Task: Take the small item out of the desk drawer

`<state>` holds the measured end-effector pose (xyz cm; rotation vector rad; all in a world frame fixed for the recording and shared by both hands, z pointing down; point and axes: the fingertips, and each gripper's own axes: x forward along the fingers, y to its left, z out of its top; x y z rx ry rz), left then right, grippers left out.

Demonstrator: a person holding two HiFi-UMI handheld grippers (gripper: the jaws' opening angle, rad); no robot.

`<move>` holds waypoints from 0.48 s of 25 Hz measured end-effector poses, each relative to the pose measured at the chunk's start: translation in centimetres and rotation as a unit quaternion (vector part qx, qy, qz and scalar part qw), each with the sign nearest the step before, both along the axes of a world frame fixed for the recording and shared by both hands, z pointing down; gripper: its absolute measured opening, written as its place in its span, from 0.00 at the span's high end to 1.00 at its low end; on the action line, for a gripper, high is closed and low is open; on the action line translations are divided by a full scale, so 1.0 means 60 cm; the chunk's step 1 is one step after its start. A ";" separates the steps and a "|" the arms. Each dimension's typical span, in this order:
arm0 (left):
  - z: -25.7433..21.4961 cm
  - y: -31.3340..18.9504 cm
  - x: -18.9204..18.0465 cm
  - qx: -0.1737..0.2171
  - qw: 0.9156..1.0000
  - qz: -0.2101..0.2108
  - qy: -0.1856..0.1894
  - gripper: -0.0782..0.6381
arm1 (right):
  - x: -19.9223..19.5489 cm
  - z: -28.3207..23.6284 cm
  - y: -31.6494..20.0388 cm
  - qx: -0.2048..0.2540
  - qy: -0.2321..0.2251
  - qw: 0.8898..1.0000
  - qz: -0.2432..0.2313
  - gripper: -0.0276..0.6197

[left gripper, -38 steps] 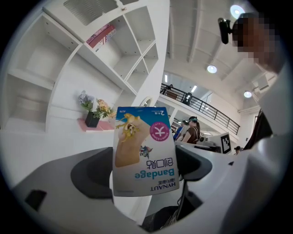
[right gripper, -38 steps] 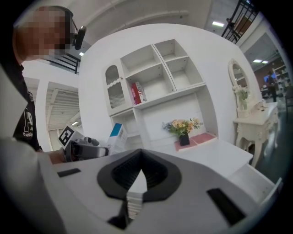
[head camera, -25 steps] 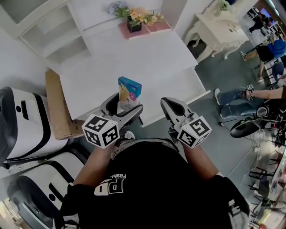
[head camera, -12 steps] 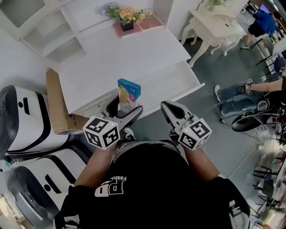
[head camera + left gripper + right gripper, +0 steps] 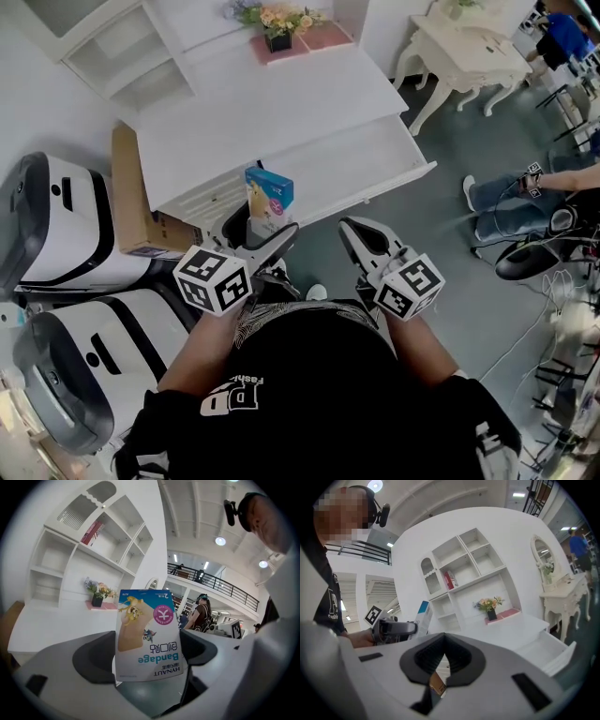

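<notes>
So the small item is already out: the bandage box (image 5: 269, 198) is pinched upright between the jaws of the left gripper (image 5: 262, 226), held up in the air in front of the person's chest, well clear of the desk (image 5: 281, 98). In the left gripper view the jaws sit tight on the lower end of the pack, print upside down, so the grip looks solid to me. The right gripper (image 5: 353, 234) is carrying nothing, its jaws pressed together. What's changed over the last second is mostly distance. The desk and its drawer (image 5: 361, 169) have slid further up and away in the head view, and more of the cardboard box (image 5: 131, 202) beside the desk shows now, so I'd say the person has backed off a bit. The box has stayed in the same hold the whole time. The drawer is still hanging open. As far as the task goes I'd call the take-out part done; closing the drawer would be extra.
</notes>
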<state>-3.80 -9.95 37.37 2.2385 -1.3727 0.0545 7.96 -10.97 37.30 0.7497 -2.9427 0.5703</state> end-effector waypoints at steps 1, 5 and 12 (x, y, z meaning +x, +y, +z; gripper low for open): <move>0.001 0.013 0.002 -0.001 1.000 -0.001 -0.002 0.30 | 0.001 0.002 0.009 0.001 0.000 1.000 -0.002 0.95; 0.005 0.048 -0.003 -0.002 1.000 -0.003 -0.010 0.30 | -0.003 0.010 0.033 -0.001 0.000 1.000 -0.002 0.95; -0.013 0.046 -0.016 0.020 1.000 0.021 -0.012 0.30 | -0.022 -0.004 0.039 0.005 0.009 1.000 0.021 0.95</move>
